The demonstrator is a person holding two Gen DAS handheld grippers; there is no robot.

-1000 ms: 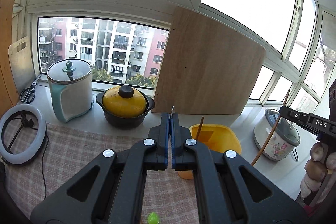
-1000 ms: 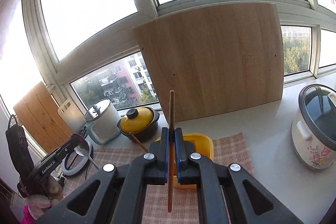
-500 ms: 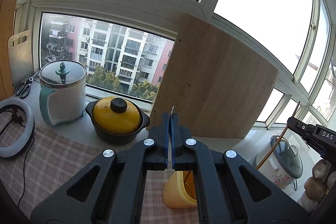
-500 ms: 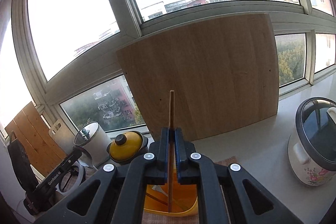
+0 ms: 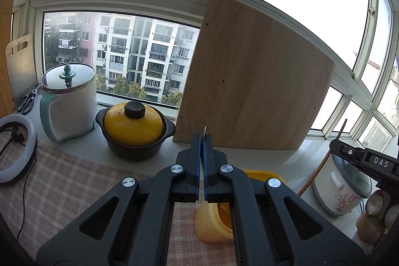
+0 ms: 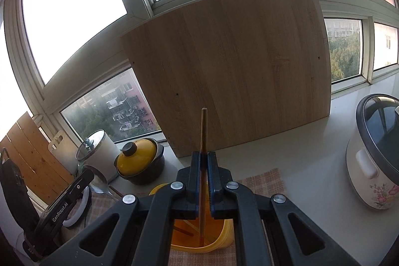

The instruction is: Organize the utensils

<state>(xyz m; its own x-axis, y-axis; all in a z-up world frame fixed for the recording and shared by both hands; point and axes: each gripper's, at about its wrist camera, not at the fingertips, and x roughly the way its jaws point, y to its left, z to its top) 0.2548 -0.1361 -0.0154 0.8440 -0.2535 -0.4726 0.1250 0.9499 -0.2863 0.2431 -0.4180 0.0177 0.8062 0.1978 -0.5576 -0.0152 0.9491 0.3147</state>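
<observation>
My left gripper [image 5: 202, 138] is shut on a metal spoon; only its thin edge [image 5: 205, 129] pokes above the fingertips. The right wrist view shows the spoon's bowl [image 6: 99, 181] in front of that gripper, at the left. My right gripper [image 6: 204, 156] is shut on a wooden chopstick [image 6: 203, 131] held upright. Its lower end hangs inside the yellow container [image 6: 222, 238] just below the jaws. A stick lies inside the container. In the left wrist view the container [image 5: 209, 228] sits below and right of the left jaws, and the chopstick [image 5: 321, 166] slants down at the right.
A large wooden board [image 5: 249, 91] leans on the window behind the container. A black pot with a yellow lid [image 5: 134, 131], a white lidded kettle [image 5: 69, 104], scissors [image 5: 25, 101] and a ring light [image 5: 15, 141] are at the left. A flowered rice cooker [image 6: 374, 153] stands right. Checked cloth [image 5: 62, 186] covers the counter.
Both grippers have come forward and down towards the yellow container. The chopstick's lower end now hangs inside it, and the container has slid under the left jaws.
</observation>
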